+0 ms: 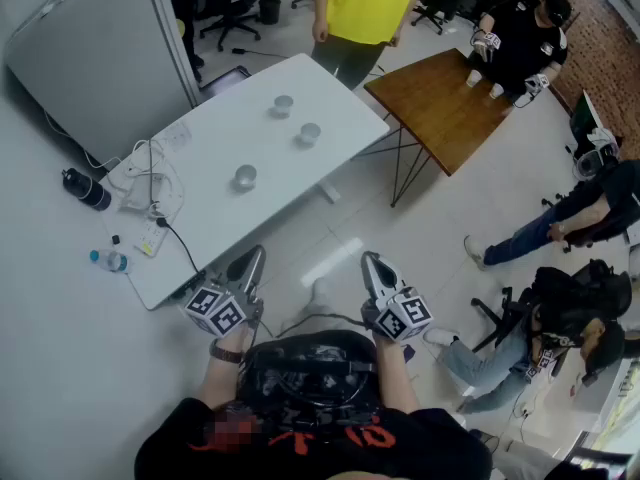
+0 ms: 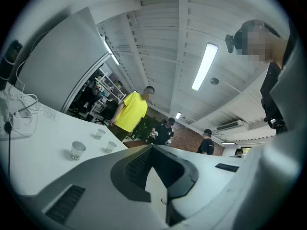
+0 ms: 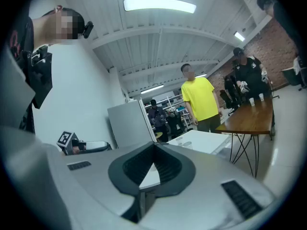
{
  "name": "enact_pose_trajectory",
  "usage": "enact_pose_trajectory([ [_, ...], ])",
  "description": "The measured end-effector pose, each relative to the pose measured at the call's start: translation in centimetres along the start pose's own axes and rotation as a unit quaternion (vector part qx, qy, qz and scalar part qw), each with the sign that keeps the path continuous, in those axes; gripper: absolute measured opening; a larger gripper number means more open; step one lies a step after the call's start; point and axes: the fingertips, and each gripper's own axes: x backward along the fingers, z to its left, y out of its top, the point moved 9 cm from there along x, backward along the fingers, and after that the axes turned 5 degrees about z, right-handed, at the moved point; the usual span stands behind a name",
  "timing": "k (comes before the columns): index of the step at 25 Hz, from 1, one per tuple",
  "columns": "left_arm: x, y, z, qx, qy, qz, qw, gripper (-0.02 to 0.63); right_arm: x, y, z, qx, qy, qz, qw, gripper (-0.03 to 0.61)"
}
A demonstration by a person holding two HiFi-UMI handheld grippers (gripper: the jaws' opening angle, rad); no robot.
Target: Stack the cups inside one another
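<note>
Three small paper cups stand apart on the white table [image 1: 210, 218]: a far one [image 1: 283, 105], a middle one [image 1: 310, 133] and a near one [image 1: 245, 176]. The left gripper view shows the same cups: the near cup [image 2: 76, 150], the far cup [image 2: 99, 134] and the middle cup [image 2: 111, 146]. My left gripper [image 1: 255, 256] is shut and empty, held close to my body at the table's near corner. My right gripper [image 1: 370, 260] is shut too, empty, over the floor to the right of the table. In each gripper view the jaws meet at a point, left [image 2: 152, 148] and right [image 3: 154, 146].
Cables and a power strip [image 1: 152, 190] lie on the table's left end. Two bottles [image 1: 88, 190] [image 1: 112, 260] sit on the floor at left. A wooden table [image 1: 440, 103] stands at right. A person in yellow [image 1: 368, 8] stands beyond the white table; others sit at right.
</note>
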Motion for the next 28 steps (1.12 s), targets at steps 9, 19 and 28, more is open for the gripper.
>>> enact_pose_trajectory([
  [9,-6.3,1.1,5.1,0.005,0.063,-0.018,0.9979,-0.005,-11.1,2.7,-10.3,0.033,0.032,0.020,0.999,0.003],
  [19,-21.1,7.5,7.1,-0.004,0.145,-0.050,0.9882,-0.005,-28.9,8.2,-24.2,0.106,0.150,0.105,0.978,0.005],
  [28,-23.5,9.4,8.5,0.028,0.239,-0.101,0.9654,-0.005,-41.0,5.9,-33.8,0.087,0.142,0.250,0.954,0.187],
])
